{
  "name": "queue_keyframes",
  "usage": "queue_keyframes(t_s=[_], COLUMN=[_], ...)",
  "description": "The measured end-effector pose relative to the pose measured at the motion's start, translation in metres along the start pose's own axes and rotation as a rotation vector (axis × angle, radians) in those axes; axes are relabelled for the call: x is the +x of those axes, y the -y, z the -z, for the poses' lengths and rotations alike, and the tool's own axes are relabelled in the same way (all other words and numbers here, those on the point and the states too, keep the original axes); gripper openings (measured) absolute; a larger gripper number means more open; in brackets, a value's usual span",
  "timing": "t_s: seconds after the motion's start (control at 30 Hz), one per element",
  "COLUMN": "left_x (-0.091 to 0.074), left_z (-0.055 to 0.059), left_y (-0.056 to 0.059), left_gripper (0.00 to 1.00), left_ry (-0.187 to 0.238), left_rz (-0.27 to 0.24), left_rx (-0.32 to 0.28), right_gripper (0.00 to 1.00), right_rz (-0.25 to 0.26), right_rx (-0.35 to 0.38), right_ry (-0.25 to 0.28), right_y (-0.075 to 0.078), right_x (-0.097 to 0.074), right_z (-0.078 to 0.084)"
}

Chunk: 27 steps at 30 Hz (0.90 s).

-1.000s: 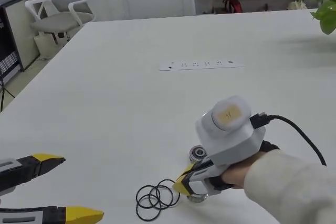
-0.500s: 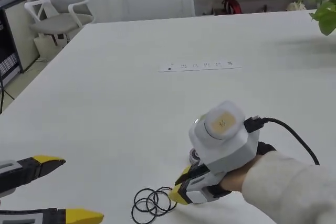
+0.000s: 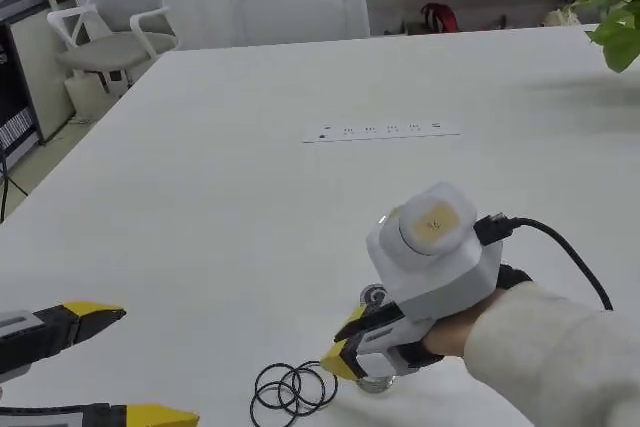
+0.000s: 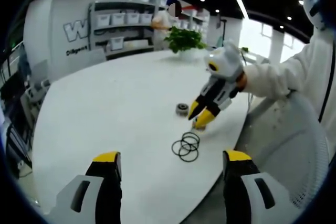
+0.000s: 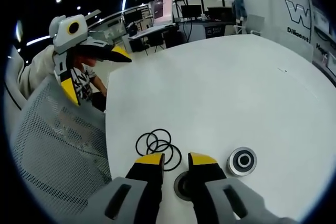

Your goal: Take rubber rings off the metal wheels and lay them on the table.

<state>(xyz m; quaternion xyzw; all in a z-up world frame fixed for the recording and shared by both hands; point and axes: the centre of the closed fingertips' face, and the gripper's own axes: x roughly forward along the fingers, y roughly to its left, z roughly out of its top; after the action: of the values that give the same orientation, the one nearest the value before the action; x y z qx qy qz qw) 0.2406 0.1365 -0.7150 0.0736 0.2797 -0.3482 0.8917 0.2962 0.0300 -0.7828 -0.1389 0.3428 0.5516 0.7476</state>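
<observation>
The right tool (image 5: 176,162) hangs low over a metal wheel (image 5: 184,184) at the near edge of the tabletop (image 3: 250,197). Its jaws are drawn close with a narrow gap, and the wheel shows in that gap. I cannot tell whether they already pinch the wheel's dark rim. Just beside it lie the loose rubber rings (image 5: 157,145), overlapping in a small heap. A second wheel (image 5: 242,161) sits close by on the other side.

The step in hand looks like peeling a ring off the near wheel. To do it well, catch only the rubber at the rim, not the metal, and roll it off sideways so the wheel stays put.

The left tool (image 4: 172,157) is spread wide and well apart, so it could steady the wheel.
</observation>
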Motion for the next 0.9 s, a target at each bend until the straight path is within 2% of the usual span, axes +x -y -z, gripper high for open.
queue_keyframes(t_s=[0.3, 0.67, 0.9], left_x=[0.002, 0.001, 0.001], left_z=[0.001, 0.001, 0.0], left_y=[0.003, 0.004, 0.004], left_gripper=[0.81, 0.81, 0.81], left_ry=[-0.001, 0.007, 0.013], left_rz=[0.004, 0.002, 0.0], left_rx=[0.001, -0.004, -0.006], right_gripper=[0.19, 0.23, 0.29], right_rz=[0.004, 0.021, 0.052], right_rx=[0.0, 0.017, 0.028], right_ry=[0.021, 0.086, 0.153], right_y=[0.0, 0.003, 0.012], right_x=[-0.008, -0.022, -0.04], right_z=[-0.007, -0.022, -0.035])
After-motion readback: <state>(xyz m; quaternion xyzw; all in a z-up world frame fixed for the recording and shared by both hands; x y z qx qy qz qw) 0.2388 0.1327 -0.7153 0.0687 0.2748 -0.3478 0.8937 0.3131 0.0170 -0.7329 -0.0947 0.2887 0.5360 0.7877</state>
